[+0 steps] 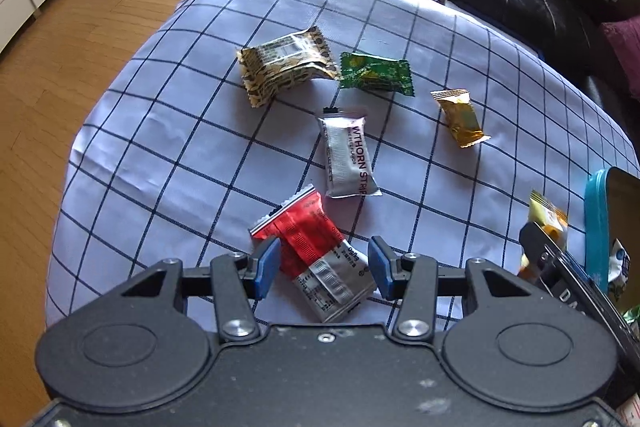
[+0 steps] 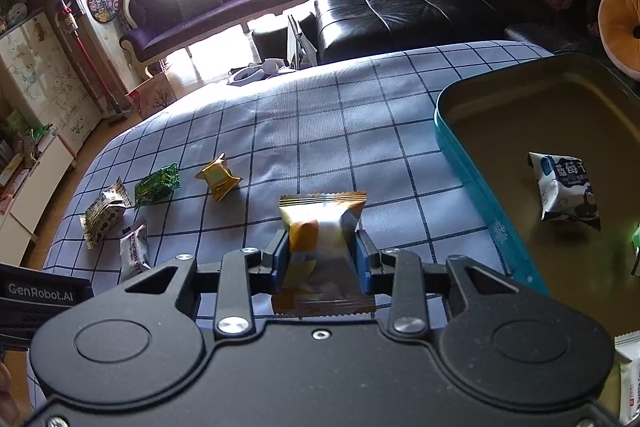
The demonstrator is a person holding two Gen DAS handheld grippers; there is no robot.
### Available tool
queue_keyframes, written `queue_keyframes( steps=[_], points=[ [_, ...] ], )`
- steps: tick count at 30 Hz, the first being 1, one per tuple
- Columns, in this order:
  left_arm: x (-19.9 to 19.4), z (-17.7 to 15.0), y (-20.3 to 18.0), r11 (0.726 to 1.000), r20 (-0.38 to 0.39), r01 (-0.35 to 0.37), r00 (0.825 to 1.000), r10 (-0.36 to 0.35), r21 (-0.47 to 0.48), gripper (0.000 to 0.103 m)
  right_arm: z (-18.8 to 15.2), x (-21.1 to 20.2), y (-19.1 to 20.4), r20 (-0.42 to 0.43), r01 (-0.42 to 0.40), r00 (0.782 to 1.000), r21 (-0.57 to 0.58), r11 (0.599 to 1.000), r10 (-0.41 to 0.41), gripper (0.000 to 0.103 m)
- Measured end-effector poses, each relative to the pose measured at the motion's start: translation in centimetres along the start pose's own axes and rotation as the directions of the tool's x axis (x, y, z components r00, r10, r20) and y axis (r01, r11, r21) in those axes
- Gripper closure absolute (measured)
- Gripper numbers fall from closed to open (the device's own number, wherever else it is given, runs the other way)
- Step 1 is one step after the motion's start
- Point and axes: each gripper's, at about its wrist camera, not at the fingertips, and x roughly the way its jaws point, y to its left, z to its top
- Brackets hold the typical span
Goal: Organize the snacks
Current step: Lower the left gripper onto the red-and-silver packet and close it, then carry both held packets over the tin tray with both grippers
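My left gripper (image 1: pixel 324 267) is open over the checked cloth. A red and silver snack packet (image 1: pixel 316 259) lies slantwise between its blue pads, which do not squeeze it. My right gripper (image 2: pixel 322 259) is shut on an orange and white snack packet (image 2: pixel 320 227), held just above the cloth, left of a teal tin (image 2: pixel 472 179). A blue and white packet (image 2: pixel 568 187) lies inside the tin. Loose on the cloth are a silver hawthorn strip (image 1: pixel 348 159), a black and gold patterned packet (image 1: pixel 284 67), a green packet (image 1: pixel 376 73) and a gold packet (image 1: pixel 460 117).
The table's rounded edge drops to a wooden floor (image 1: pixel 80 47) on the left. A black leather sofa (image 2: pixel 400 11) stands beyond the far edge. A white packet (image 2: pixel 628 379) shows at the lower right, beside the tin.
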Motion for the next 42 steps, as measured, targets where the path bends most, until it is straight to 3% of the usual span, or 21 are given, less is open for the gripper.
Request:
queue_keyframes(
  steps=[4, 17, 23, 25, 27, 29, 35, 42],
  points=[
    [0.1, 0.1, 0.0, 0.999, 0.024, -0.036, 0.999, 0.036, -0.014, 0.054, 0.1, 0.1, -0.1, 0.002, 0.006, 1.000, 0.004, 1.000, -0.006, 0.060],
    [0.8, 0.1, 0.6, 0.997, -0.025, -0.013, 1.000, 0.011, -0.080, 0.052, -0.2, 0.1, 0.9, 0.003, 0.009, 1.000, -0.017, 1.000, -0.009, 0.060],
    [1.4, -0.1, -0.3, 0.998, -0.017, -0.037, 0.999, 0.037, -0.048, 0.046, -0.2, 0.3, 0.8, 0.003, 0.008, 1.000, -0.018, 1.000, -0.008, 0.060],
    [1.4, -0.2, -0.6, 0.998, -0.006, -0.053, 0.999, 0.053, -0.035, 0.049, -0.2, 0.3, 0.8, 0.003, 0.008, 1.000, -0.018, 1.000, -0.008, 0.060],
    [1.2, -0.3, -1.1, 0.997, 0.031, -0.074, 0.997, 0.074, -0.016, 0.066, -0.2, 0.2, 0.8, 0.005, 0.008, 1.000, -0.018, 1.000, -0.008, 0.060],
    [1.2, -0.2, -1.2, 0.998, 0.043, -0.067, 0.997, 0.067, -0.001, 0.069, -0.1, 0.1, 0.7, 0.008, 0.008, 1.000, -0.015, 1.000, -0.008, 0.060],
    [0.3, 0.3, -1.0, 1.000, 0.072, 0.026, 0.997, -0.026, -0.001, 0.070, 0.1, -0.4, 0.2, 0.021, 0.010, 1.000, 0.003, 1.000, -0.010, 0.060],
    [-0.9, 0.5, -2.8, 0.998, 0.177, 0.027, 0.984, -0.036, 0.048, 0.070, 0.5, -0.9, -0.6, 0.036, 0.007, 0.999, 0.022, 1.000, -0.008, 0.060]
  ],
)
